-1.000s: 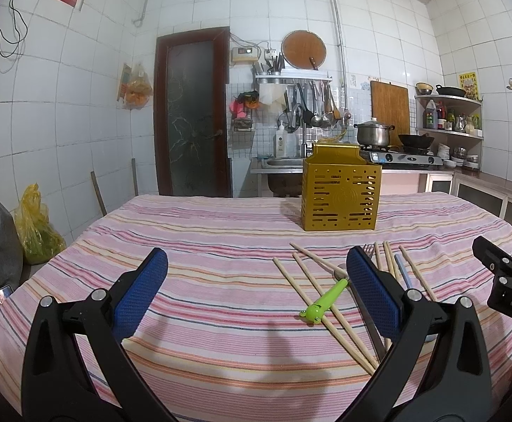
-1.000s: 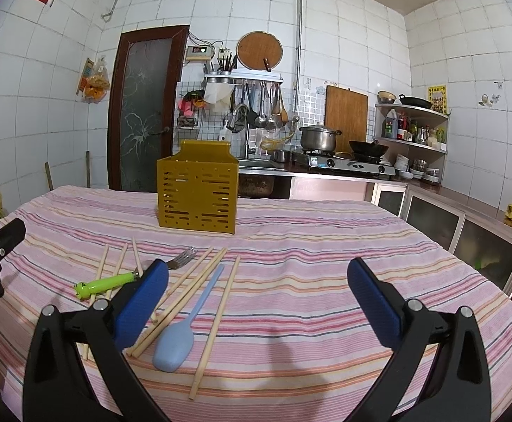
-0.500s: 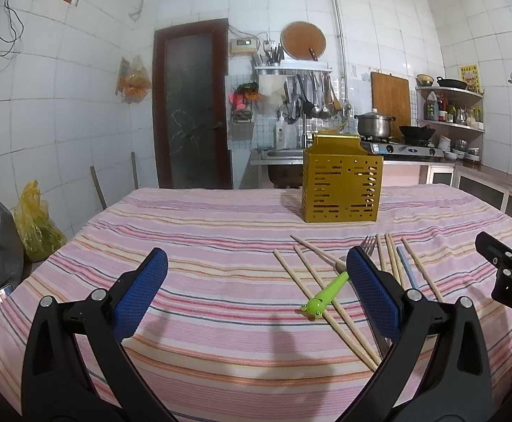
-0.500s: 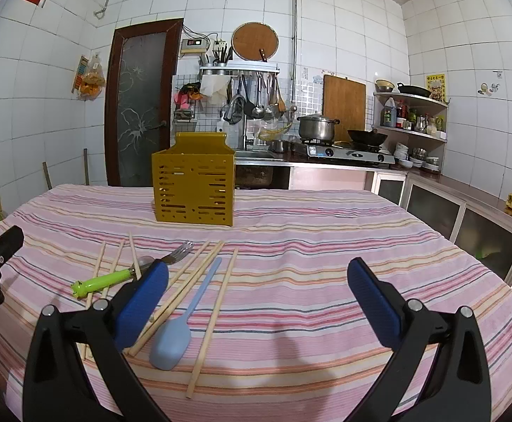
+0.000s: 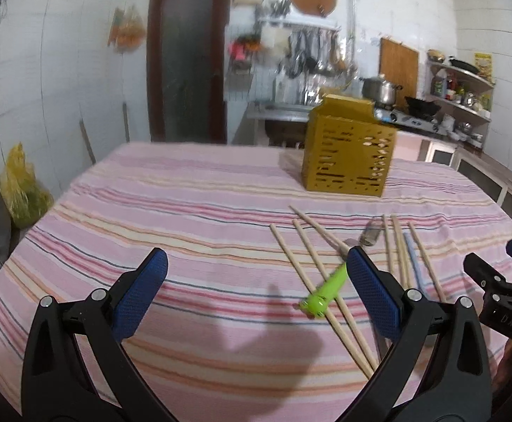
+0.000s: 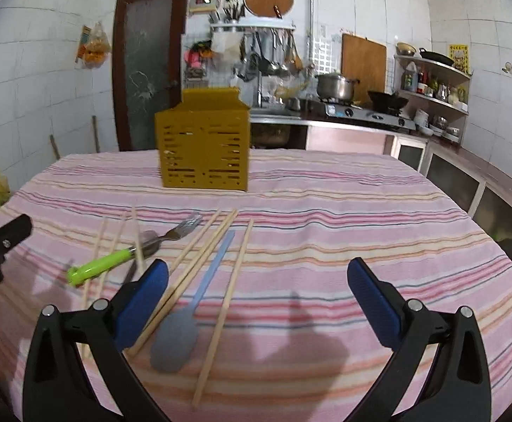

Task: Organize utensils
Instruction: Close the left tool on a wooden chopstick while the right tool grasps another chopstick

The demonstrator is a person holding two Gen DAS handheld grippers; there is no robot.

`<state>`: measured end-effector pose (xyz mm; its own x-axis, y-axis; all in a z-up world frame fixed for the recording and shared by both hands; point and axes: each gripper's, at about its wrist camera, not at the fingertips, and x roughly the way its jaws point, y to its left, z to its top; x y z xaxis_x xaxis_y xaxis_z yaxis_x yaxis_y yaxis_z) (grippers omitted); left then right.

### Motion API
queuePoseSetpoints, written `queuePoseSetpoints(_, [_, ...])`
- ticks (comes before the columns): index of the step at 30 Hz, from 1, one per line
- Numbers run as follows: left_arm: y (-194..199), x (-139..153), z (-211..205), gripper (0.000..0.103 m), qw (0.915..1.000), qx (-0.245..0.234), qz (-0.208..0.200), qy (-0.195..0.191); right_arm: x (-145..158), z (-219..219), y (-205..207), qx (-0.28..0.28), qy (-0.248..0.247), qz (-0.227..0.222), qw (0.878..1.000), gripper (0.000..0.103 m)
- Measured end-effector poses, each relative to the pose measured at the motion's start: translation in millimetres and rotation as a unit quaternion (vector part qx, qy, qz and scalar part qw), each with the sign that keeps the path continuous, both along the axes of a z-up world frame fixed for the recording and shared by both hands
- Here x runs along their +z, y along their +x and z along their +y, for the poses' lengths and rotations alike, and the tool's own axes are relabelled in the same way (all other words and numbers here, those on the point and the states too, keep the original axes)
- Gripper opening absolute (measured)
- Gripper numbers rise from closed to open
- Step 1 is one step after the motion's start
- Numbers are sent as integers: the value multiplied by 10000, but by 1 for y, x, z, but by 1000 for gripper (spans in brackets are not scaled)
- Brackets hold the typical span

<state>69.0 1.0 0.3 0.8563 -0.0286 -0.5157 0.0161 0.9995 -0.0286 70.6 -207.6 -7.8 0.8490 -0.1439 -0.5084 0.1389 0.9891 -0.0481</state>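
Both grippers have dipped lower toward the striped tablecloth since half a second ago, and the utensils now sit higher and larger in each view; the left wrist view is blurred. Left gripper has its blue pads spread wide apart, holding nothing, with its right pad just in front of the green-handled fork at lower right of centre. Right gripper is likewise spread wide and empty. In the right wrist view, the fork lies at left of centre, its metal tines pointing up and right. Wooden chopsticks lie scattered on both sides of it, some crossing the fork. A pale blue spoon lies between chopsticks at lower centre, bowl nearest the camera. A yellow slotted utensil holder stands upright on the table beyond the utensils, well apart from them, at upper centre
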Motion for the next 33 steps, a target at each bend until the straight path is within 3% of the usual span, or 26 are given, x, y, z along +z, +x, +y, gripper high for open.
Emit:
queuePoseSetpoints(6, [55, -3, -3, 98, 9984, -59, 548, 119, -9, -7, 45, -74, 26, 676, 9977, 99])
queuePoseSetpoints(9, [79, -11, -11, 98, 9964, -120, 763, 345, -9, -15, 63, -212, 52, 803, 9965, 99])
queuePoseSetpoints(14, [111, -27, -20, 98, 9925, -190, 1156, 335, -19, -22, 94, -368, -132, 957, 9946, 99])
queuePoseSetpoints(22, [140, -54, -19, 98, 9859, -86, 1666, 150, -48, -36, 122, -571, 168, 1736, 9830, 99])
queuePoseSetpoints(26, [150, -68, -13, 98, 9803, -11, 1974, -24, -53, -40, 124, -543, 346, 1878, 9801, 99])
queuePoseSetpoints(30, [156, -74, -22, 98, 9787, -8, 2028, 308, -56, -41, 125, -528, 457, 1933, 9786, 100])
queuePoseSetpoints(33, [159, -75, -20, 98, 9782, -18, 2061, 249, -57, -47, 126, -505, 636, 1926, 9779, 100])
